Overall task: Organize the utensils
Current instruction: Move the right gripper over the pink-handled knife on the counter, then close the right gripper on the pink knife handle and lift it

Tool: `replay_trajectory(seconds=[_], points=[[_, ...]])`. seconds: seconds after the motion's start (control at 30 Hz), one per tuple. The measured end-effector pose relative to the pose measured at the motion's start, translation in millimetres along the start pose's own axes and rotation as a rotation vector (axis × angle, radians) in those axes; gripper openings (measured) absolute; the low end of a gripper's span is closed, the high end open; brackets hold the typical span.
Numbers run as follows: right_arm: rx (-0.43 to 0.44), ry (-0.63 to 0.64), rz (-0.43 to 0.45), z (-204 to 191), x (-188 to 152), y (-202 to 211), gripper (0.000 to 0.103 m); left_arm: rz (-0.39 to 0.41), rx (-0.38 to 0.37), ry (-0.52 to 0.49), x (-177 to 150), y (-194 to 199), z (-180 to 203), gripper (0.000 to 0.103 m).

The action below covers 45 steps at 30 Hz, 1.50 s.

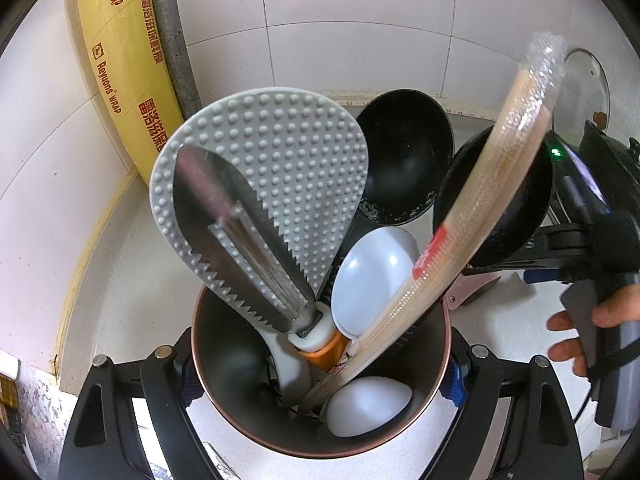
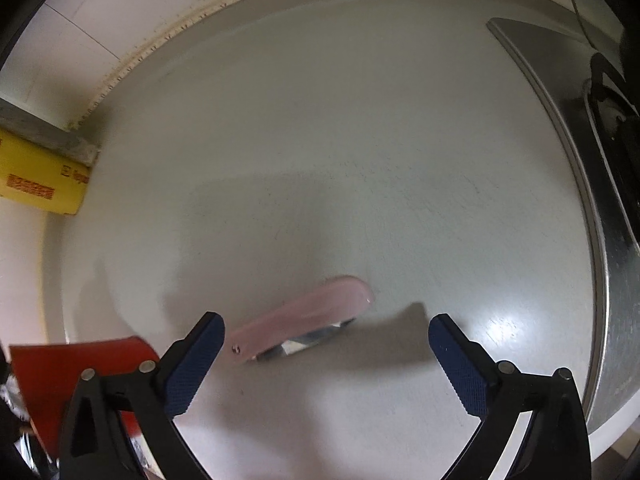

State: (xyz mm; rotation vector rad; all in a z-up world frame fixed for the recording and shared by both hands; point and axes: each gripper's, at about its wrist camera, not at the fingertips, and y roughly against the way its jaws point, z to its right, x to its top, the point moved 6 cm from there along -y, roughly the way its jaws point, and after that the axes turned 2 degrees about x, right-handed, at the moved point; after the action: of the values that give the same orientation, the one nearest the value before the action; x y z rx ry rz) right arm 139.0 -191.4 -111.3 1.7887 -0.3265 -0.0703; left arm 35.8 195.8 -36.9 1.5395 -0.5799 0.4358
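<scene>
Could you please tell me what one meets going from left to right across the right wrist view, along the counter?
Yellow wrap box → red sheet → pink-handled folding knife lying on the white counter → steel sink edge.

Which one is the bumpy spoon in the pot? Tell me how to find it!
Look at the dark utensil pot held by the left gripper. At its back left stands the pale grey rice paddle, behind the saw-toothed metal peeler. Only it is covered with little round bumps.

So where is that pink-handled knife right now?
The pink-handled knife lies flat on the white counter, just ahead of the open right gripper.
</scene>
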Motion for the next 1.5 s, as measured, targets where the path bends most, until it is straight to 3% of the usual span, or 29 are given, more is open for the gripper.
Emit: replay_trajectory(seconds=[0.27, 0.47, 1.13, 1.37, 1.5], points=[[-0.087, 0.076, -0.017, -16, 6, -14, 0.103, 0.0, 0.001, 0.002, 0, 0, 1, 0.089], [-0.12, 0.153, -0.013, -20, -8, -15, 0.103, 0.001, 0.002, 0.001, 1, 0, 2, 0.089], [-0.165, 0.207, 0.01, 31, -36, -2, 0.103, 0.003, 0.003, 0.0, 0, 1, 1, 0.089], [-0.107, 0.206, 0.017, 43, -37, 9, 0.103, 0.004, 0.003, 0.002, -1, 1, 1, 0.089], [-0.088, 0.255, 0.023, 24, -27, 5, 0.103, 0.003, 0.002, 0.002, -1, 1, 1, 0.089]])
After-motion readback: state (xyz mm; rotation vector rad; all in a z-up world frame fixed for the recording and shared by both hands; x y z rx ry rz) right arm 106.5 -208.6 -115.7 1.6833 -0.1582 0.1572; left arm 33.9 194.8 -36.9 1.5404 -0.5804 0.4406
